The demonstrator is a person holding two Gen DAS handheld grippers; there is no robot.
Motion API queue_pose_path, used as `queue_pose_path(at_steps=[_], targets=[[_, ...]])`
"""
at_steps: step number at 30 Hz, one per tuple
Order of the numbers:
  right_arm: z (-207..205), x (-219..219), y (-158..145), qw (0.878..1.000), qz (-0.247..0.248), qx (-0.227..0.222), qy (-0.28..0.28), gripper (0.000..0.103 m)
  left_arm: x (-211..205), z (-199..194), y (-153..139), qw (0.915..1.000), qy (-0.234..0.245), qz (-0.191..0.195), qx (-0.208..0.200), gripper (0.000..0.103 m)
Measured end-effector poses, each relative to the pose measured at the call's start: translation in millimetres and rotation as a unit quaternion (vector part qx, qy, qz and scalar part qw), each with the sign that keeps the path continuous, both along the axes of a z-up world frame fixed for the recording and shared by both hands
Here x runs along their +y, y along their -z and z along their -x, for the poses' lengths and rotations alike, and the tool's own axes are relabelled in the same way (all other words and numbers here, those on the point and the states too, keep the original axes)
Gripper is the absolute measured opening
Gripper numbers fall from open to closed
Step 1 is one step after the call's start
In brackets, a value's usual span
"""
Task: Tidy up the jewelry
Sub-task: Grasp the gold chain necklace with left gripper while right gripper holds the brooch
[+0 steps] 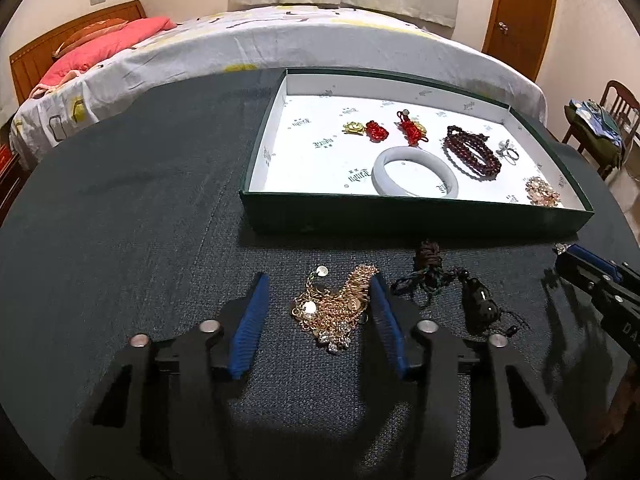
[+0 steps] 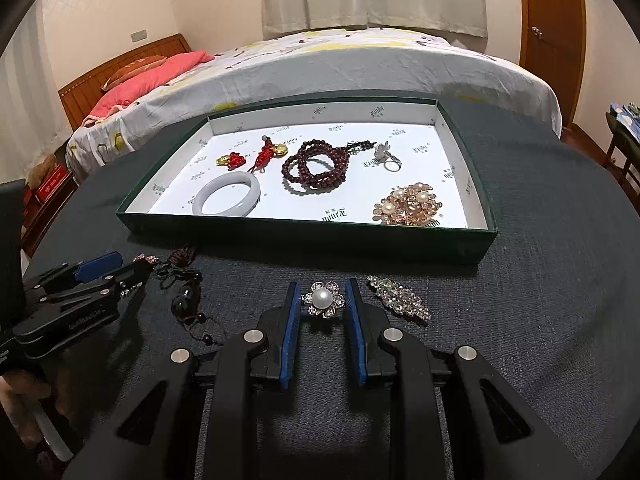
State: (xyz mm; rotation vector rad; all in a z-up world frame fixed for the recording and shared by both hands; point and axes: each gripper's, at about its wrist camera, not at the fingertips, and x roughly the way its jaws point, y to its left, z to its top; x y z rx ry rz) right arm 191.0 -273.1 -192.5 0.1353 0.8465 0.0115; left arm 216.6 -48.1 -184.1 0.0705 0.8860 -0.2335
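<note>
A green box with a white lining (image 1: 416, 218) (image 2: 304, 236) stands on the dark table and holds a white bangle (image 1: 414, 176) (image 2: 226, 198), dark red beads (image 1: 472, 152) (image 2: 316, 168), red charms, a ring and a pearl cluster brooch (image 2: 408, 204). My left gripper (image 1: 320, 284) is open, its jaws on either side of a gold chain pile (image 1: 334, 306) on the table. My right gripper (image 2: 322, 290) is open around a pearl flower brooch (image 2: 323, 299) on the table. A crystal brooch (image 2: 400, 298) lies to its right.
A black cord pendant (image 1: 478, 304) (image 2: 182, 292) lies on the table between the two grippers. A bed (image 1: 280, 40) runs behind the table. A wooden chair (image 1: 608, 128) with clothes stands at the far right, and a wooden door (image 2: 552, 20) is behind.
</note>
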Motion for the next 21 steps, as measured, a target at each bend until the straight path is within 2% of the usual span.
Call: queue_pose_path(at_steps=[8,21], targets=[[-0.2,1.0,2.5,1.0,0.001,0.002,-0.001,0.023,-0.3,-1.3,-0.7,0.9999,0.012,0.001,-0.002,0.019],[0.0,-0.1,2.5,1.0,0.001,0.0,0.001,0.023,-1.6,0.6,-2.6,0.9998,0.02,0.001,-0.006,0.013]])
